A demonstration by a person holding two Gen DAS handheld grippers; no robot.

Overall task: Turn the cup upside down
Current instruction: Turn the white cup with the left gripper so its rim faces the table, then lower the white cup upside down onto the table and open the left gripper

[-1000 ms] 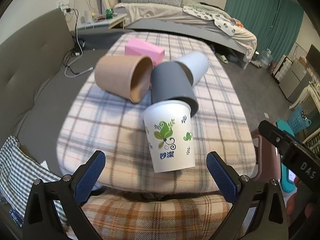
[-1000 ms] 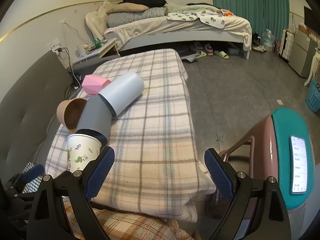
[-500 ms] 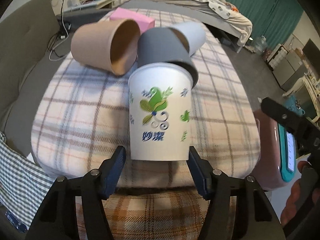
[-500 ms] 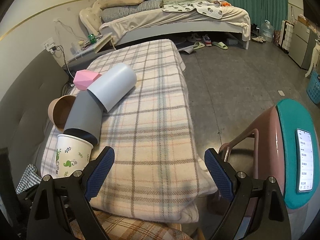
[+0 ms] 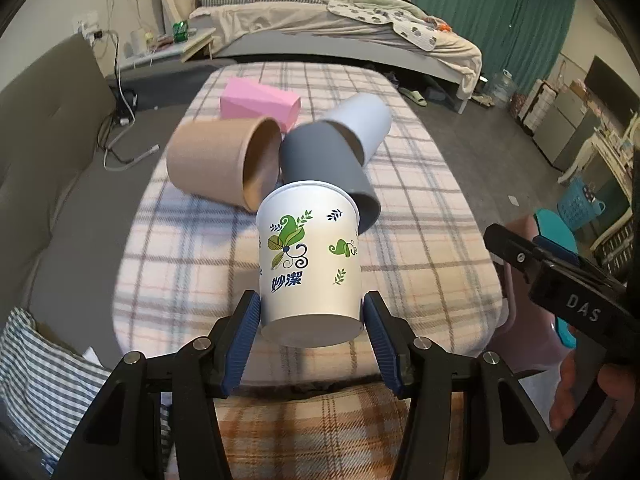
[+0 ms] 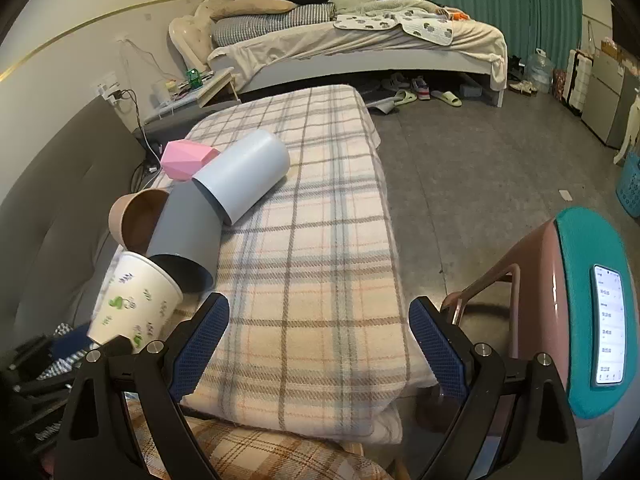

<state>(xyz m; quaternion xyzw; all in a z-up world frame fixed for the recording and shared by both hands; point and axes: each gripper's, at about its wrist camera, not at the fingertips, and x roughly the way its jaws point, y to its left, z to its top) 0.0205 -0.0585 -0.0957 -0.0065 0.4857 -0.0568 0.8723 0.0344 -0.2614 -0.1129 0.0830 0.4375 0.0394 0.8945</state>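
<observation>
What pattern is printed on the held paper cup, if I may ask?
Green leaves and dark blue swirls on the white paper cup; left wrist view.

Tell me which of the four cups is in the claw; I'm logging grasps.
The white paper cup with green leaf print, clamped near its base by the left claw. The brown cup, dark grey cup and light grey cup lie on the blanket.

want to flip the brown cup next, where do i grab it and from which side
Grip the brown paper cup across its round side wall, near the middle. It lies on its side with the closed bottom pointing left and the open mouth against the dark grey cup. Come from above, fingers on the near and far sides, probably with the free right gripper.
</observation>
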